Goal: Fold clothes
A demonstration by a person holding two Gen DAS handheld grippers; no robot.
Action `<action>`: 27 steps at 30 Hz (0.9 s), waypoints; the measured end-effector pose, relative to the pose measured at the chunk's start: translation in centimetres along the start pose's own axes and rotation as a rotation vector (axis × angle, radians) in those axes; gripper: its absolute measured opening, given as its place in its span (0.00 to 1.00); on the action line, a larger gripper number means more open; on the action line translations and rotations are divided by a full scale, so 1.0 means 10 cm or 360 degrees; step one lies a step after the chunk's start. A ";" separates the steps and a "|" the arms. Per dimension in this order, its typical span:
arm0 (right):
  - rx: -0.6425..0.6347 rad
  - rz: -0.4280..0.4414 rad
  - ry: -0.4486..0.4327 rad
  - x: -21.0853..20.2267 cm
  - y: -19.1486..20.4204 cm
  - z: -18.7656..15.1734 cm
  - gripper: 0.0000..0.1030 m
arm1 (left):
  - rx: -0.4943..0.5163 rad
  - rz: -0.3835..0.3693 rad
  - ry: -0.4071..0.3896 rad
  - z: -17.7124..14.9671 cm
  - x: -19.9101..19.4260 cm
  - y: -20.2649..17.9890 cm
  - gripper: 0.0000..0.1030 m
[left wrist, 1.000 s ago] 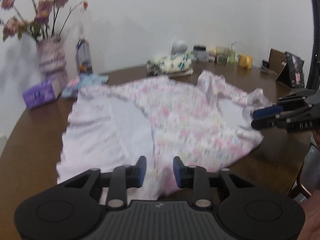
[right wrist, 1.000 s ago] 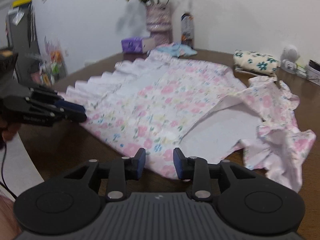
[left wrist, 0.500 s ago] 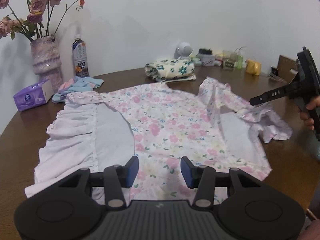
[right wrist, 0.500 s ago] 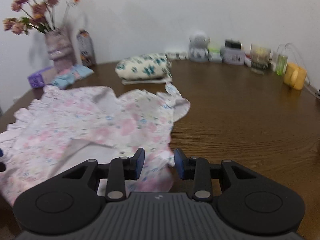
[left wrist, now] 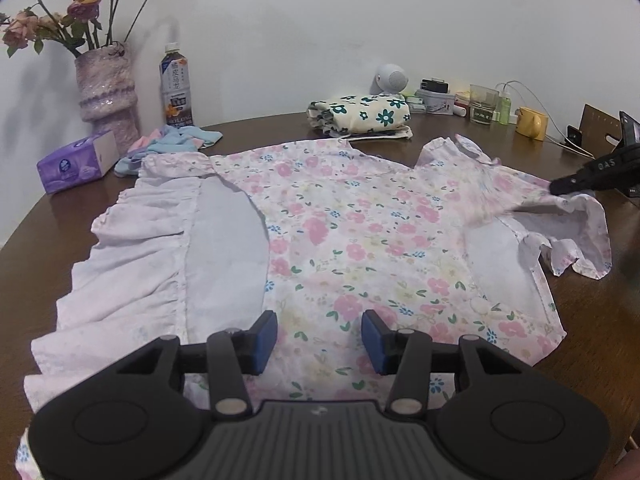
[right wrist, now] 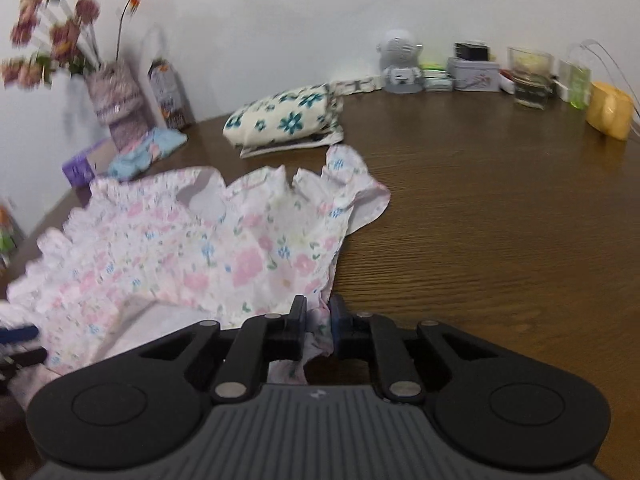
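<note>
Jaws of our right gripper (right wrist: 318, 322) are closing on the dress (left wrist: 360, 240) sleeve for folding, while our left gripper (left wrist: 319, 338) hovers half-open, empty.

The black right gripper (left wrist: 560, 188), seen at the side from the left camera, has small white marks on it that look like "OAS". The bottle (left wrist: 175, 88) by the vase has a label with signs on it, but they are too small to read. The purple tissue box (left wrist: 78, 162) has a round mark with writing that is too blurry to read.
</note>
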State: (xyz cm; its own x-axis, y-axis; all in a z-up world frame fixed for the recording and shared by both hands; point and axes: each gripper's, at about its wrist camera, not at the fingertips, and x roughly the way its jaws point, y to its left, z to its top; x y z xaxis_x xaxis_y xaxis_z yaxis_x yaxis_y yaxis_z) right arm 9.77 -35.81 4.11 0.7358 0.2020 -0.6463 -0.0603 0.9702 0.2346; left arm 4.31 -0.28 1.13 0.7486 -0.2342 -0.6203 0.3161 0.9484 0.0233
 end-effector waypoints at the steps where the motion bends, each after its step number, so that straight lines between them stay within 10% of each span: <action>1: 0.0029 -0.0004 0.0000 -0.04 -0.06 0.00 0.11 | 0.0000 0.0001 -0.0002 0.00 0.00 0.00 0.44; 27: -0.0014 -0.0126 -0.0041 -0.12 -0.07 0.04 0.22 | -0.0044 0.0043 -0.0034 -0.04 -0.03 0.05 0.46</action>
State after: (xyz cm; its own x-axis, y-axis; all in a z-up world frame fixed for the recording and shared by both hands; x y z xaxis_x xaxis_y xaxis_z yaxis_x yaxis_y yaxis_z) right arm 9.18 -36.84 5.04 0.7557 0.1212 -0.6436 -0.0071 0.9842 0.1770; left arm 4.01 0.35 0.99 0.7688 -0.2128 -0.6030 0.2796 0.9599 0.0178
